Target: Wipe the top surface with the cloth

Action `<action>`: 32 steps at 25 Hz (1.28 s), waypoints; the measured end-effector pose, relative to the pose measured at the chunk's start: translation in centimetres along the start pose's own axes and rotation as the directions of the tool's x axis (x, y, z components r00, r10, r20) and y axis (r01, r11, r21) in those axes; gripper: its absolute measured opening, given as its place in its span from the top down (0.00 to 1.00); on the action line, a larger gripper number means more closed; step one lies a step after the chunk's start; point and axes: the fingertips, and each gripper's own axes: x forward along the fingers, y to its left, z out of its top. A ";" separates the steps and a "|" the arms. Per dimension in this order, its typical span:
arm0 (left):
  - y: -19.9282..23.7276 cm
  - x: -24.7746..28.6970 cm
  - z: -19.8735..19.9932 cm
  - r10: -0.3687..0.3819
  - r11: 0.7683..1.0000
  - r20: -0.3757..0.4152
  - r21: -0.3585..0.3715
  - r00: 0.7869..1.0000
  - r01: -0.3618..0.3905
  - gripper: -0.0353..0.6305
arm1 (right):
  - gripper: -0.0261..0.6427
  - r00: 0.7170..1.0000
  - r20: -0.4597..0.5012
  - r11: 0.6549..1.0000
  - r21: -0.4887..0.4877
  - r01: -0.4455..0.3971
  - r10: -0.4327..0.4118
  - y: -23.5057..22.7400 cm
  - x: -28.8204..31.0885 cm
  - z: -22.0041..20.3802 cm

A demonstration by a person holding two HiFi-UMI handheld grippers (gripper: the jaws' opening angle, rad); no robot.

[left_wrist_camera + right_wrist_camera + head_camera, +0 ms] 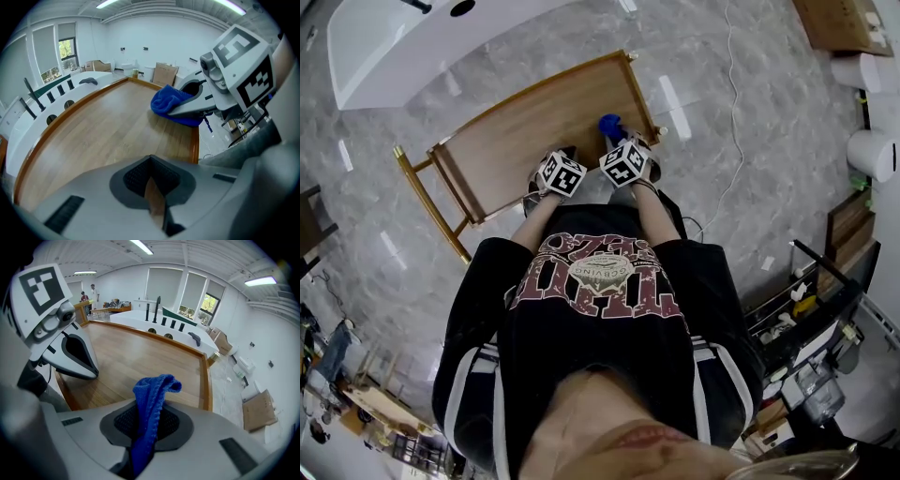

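No wording can be read with certainty. In the middle of the head view, the black T-shirt (595, 281) bears a large maroon-and-cream print; its letters are upside down to the camera and too warped to spell out. Above it, the left gripper's marker cube (561, 173) and the right gripper's marker cube (624, 162) show black-and-white square patterns

- Rectangular light-wood tabletop (539, 122) with a raised, darker wooden rim, on a gold metal frame (422, 192), standing on grey marbled floor (750, 141).
- Blue knitted cloth (169, 105) rests on the wood by one rim.
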 end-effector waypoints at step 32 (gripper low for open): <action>0.9 -0.4 -0.1 0.001 0.943 0.148 -0.328 0.989 0.048 0.87 | 0.86 0.982 -0.099 0.969 0.172 0.177 -0.162 -6.9 -1.6 -4.9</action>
